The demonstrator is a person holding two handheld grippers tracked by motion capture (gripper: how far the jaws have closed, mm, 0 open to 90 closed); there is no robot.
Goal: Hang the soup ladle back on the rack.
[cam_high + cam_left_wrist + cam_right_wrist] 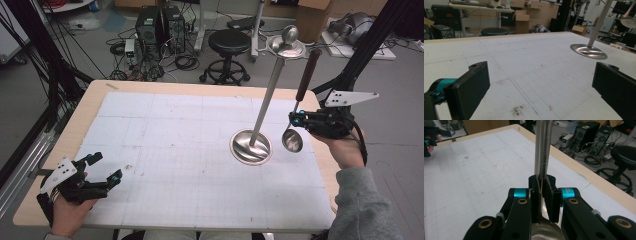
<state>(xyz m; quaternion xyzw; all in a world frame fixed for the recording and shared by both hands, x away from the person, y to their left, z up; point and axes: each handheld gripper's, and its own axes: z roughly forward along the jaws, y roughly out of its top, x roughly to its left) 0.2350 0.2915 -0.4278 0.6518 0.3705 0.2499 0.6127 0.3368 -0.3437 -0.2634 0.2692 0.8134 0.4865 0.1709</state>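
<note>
A steel ladle (292, 140) with a brown handle hangs upright, bowl down, just above the white mat beside the stand's round base (251, 146). My right gripper (296, 119) is shut on the ladle's thin shaft (545, 152), and in the right gripper view the pads (551, 195) press on it with the bowl below them. The stand's pole (267, 95) leans up to a small dish and knob (286, 46). My left gripper (105, 167) rests open at the table's near left corner with nothing between its jaws. The left gripper (540, 72) faces the stand base (588, 51).
A white gridded mat (175, 150) covers the wooden table (90, 102). Beyond the far edge stand a black stool (229, 42) and computer towers (160, 25) with cables. Black frame struts (372, 40) rise at the right.
</note>
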